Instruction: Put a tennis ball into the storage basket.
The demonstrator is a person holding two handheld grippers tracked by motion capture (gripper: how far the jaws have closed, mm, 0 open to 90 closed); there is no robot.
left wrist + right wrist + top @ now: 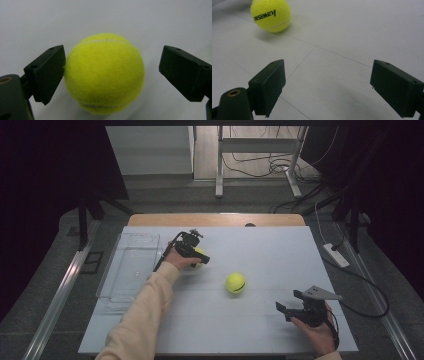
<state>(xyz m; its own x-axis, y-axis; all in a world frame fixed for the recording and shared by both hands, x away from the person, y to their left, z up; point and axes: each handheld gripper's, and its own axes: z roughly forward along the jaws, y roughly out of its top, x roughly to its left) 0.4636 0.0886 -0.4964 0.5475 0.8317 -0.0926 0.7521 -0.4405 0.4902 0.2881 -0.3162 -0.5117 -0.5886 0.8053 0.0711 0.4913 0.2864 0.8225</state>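
Observation:
One yellow tennis ball (105,73) rests on the white table between the jaws of my left gripper (111,67). The left pad (48,72) just meets its felt, and the right pad (183,71) stands clear of it with a gap, so this gripper is open around the ball. From above, the left gripper (200,257) covers most of that ball (200,253) left of centre. A second tennis ball (235,282), printed with black letters, lies near the table's middle. My right gripper (281,310) hovers open and empty at the front right, the lettered ball (271,15) far ahead of its jaws (327,85).
A clear plastic tray (129,267) sits along the table's left side, beside the left forearm. The white tabletop (270,250) ends at a wooden strip at the back. Cables and a power strip (336,255) lie on the floor to the right.

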